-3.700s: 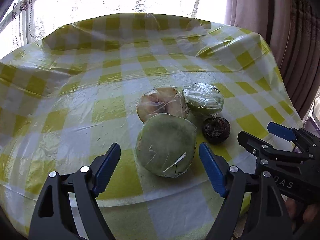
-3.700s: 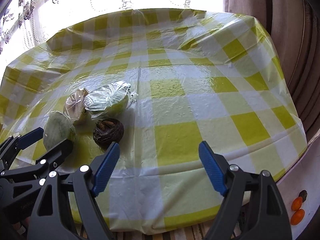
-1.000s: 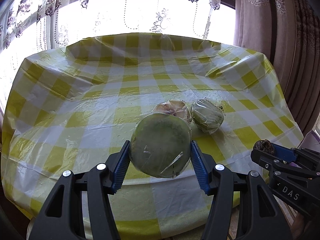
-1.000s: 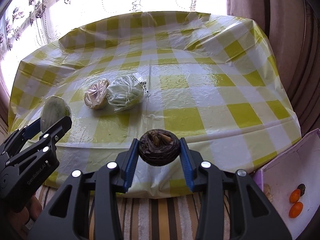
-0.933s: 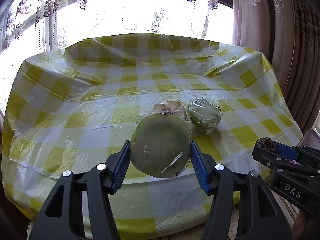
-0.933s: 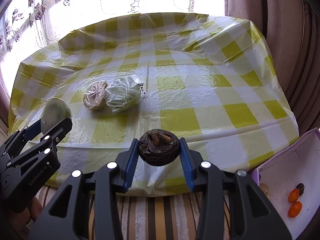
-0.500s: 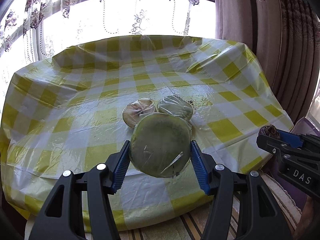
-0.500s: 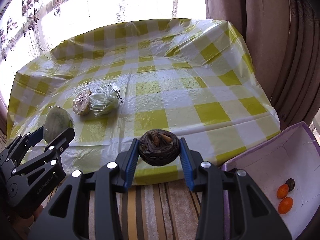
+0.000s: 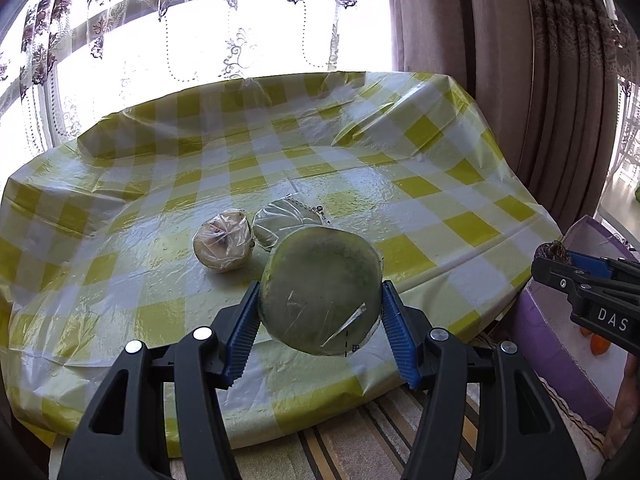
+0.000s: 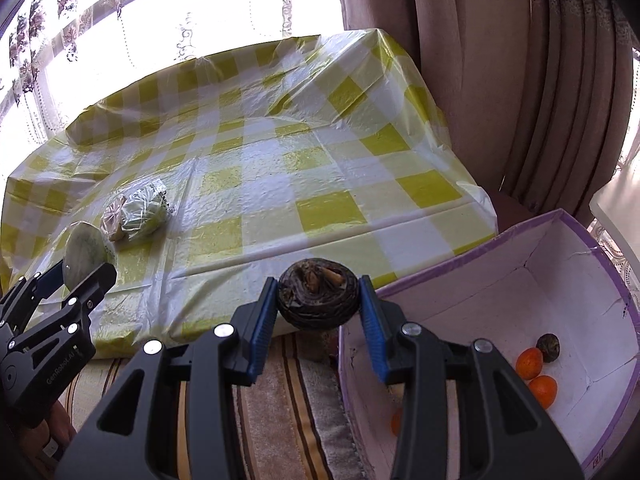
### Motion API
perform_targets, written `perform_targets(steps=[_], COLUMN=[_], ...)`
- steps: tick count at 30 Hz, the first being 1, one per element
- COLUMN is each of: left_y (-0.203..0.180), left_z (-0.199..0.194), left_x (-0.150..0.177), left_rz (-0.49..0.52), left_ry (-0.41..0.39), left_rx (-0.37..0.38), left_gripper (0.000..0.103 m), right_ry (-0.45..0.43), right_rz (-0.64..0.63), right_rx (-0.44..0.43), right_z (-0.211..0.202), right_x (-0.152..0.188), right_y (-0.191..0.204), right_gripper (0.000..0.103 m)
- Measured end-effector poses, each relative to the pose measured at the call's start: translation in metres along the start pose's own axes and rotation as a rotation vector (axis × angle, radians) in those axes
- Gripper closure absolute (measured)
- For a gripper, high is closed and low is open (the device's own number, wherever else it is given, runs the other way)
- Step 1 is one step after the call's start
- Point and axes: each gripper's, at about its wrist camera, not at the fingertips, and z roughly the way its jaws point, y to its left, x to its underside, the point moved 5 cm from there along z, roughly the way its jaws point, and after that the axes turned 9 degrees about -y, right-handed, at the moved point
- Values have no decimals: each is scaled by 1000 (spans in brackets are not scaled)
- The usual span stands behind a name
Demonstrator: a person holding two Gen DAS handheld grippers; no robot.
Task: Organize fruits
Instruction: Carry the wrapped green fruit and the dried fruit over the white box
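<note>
A: Starting at nine o'clock, what does the left hand-held gripper (image 9: pixel 320 336) hold?

B: It is clamped on a wrapped green melon (image 9: pixel 320 290), lifted off the desk (image 9: pixel 120 208) near its front edge. Two more wrapped fruits, a pale one (image 9: pixel 223 240) and a green one (image 9: pixel 286 222), sit touching each other on the cloth at about eleven o'clock from it.

A: And over toward three o'clock?

B: The right hand-held gripper (image 10: pixel 318 314) is closed on a dark, shrivelled fruit (image 10: pixel 318 298), held off the desk, just at the near rim of the purple box (image 10: pixel 568 216). Inside the box at four o'clock lie small oranges (image 10: pixel 529 362) and one dark fruit (image 10: pixel 548 346).

A: What could go wrong?

B: I'd judge the melon the bigger risk: its film looks slick and the blue pads (image 9: pixel 242 332) grip only its sides, so a tilt could let it slip to the floor. The dark fruit, if released before it is over the box's opening, could strike the rim and roll away.
</note>
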Motion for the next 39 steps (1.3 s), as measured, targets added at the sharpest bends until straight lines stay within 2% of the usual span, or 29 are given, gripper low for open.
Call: perform_targets(steps=[12,22,31,39], left_y=[-72,-160,-224,-266], left_z=[1,-1,2,-1], left_x=[-4,6,21,46], left_rz=[71,176,267,394], left_ry=[8,37,100,180], left_rx=[135,334,478,608], left_gripper=[46,46,46,46], right_ry=[11,44,74,102], right_rz=[78,113,122,97], right_rx=[127,262,346,406], right_z=[-7,-12,-16,-17], right_x=[4,16,28,33], right_y=[-81,-148,-184,-202], right_gripper=[62,62,62,62])
